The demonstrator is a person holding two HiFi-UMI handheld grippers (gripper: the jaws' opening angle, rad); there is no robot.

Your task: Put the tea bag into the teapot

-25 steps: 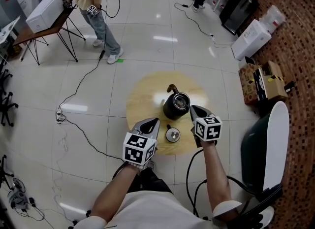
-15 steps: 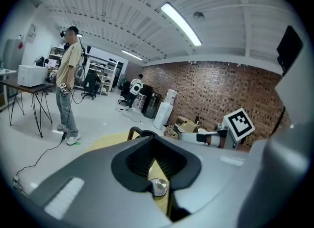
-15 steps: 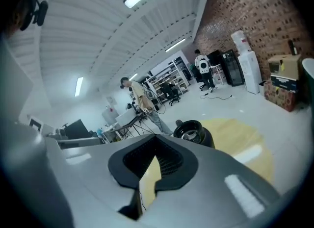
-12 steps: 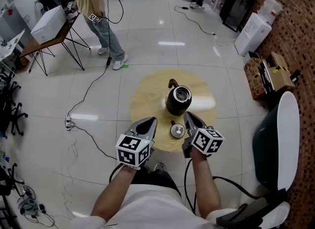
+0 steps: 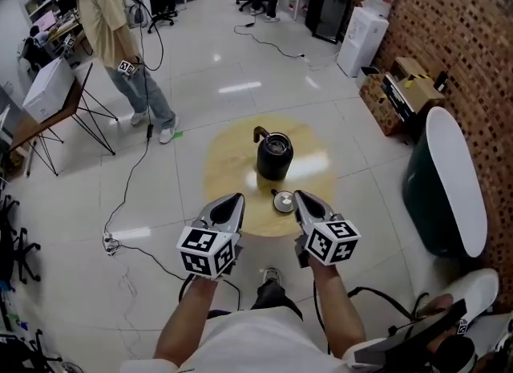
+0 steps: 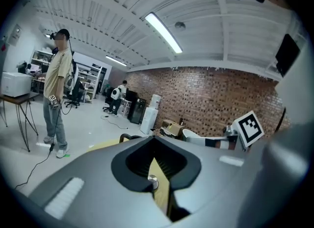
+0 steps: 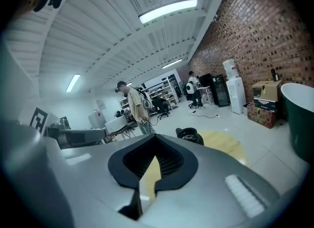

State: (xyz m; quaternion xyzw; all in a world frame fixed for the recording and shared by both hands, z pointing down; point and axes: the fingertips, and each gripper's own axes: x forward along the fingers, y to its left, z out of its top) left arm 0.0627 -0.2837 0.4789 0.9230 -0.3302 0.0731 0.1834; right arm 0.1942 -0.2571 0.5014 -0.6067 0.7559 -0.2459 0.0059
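A black teapot [image 5: 274, 155] stands open at the middle of a round wooden table [image 5: 232, 159]; the right gripper view shows it too, teapot [image 7: 189, 135]. Its lid [image 5: 282, 201] lies on the table in front of it. I see no tea bag in any view. My left gripper [image 5: 237, 198] hovers over the table's near edge, left of the lid, its jaws together and empty. My right gripper [image 5: 298, 196] is just right of the lid, jaws together with nothing between them. Through the left gripper's [image 6: 156, 161] notch the lid knob [image 6: 153, 179] shows.
A person [image 5: 112, 42] stands at the back left beside a desk with a white box [image 5: 48, 91]. A cable [image 5: 128, 195] runs over the floor to the left. A dark green chair [image 5: 445, 179] is at the right, with cardboard boxes [image 5: 401, 91] along the brick wall.
Both grippers have drawn back from the teapot towards the table's near edge. The right gripper, earlier beside the pot, is now level with the lid. The head view has shifted.
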